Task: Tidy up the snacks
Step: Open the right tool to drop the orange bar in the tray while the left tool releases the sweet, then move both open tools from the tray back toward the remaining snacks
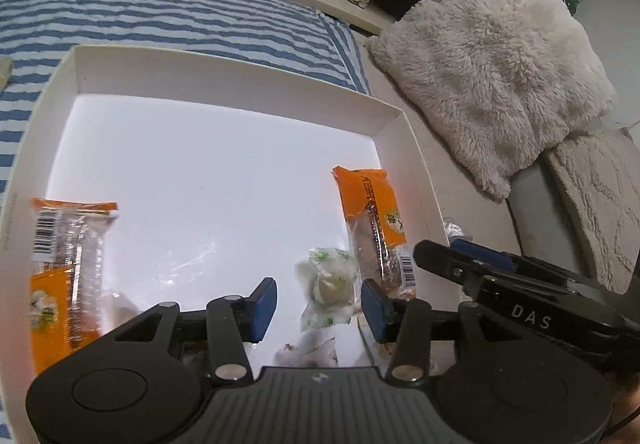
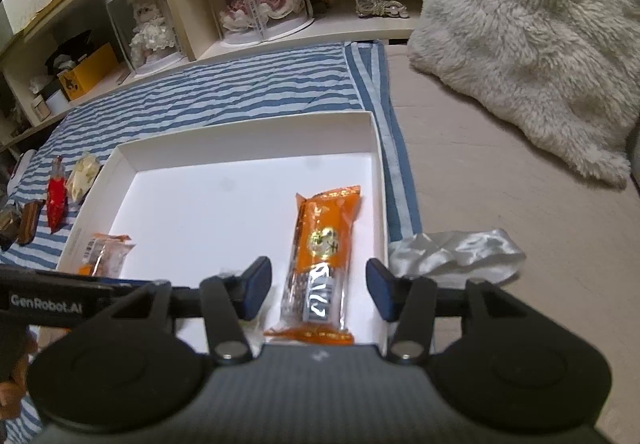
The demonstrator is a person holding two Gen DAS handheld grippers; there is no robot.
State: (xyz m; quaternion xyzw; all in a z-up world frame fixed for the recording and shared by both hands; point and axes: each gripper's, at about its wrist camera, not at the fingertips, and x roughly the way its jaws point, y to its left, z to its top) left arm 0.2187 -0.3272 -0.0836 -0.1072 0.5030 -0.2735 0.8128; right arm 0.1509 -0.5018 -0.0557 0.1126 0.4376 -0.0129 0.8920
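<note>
The white box [image 2: 256, 147], lying on the striped blanket [image 2: 240, 91], holds part of the snacks. One orange bar [image 2: 324, 244] lies along the box's right wall; a second orange packet [image 2: 106, 254] lies against its left wall. A green-and-white wrapped candy [image 1: 328, 284] sits just left of the right-hand bar, near the box's front edge.

Outstanding: a red packet [image 2: 56, 199], a pale wrapped piece [image 2: 82, 173] and a brown item [image 2: 29, 222] lie on the blanket just outside the box's left wall. In my judgement the task is roughly half done.

The left gripper [image 1: 318, 308] hovers over the candy, jaws apart, holding nothing. The right gripper [image 2: 318, 290] straddles the right-hand bar, jaws apart, pads clear of it.

The box's centre and far half are bare. A silver wrapper [image 2: 460, 252] lies just outside the right wall; a fluffy cushion [image 2: 528, 43] stands well beyond.
</note>
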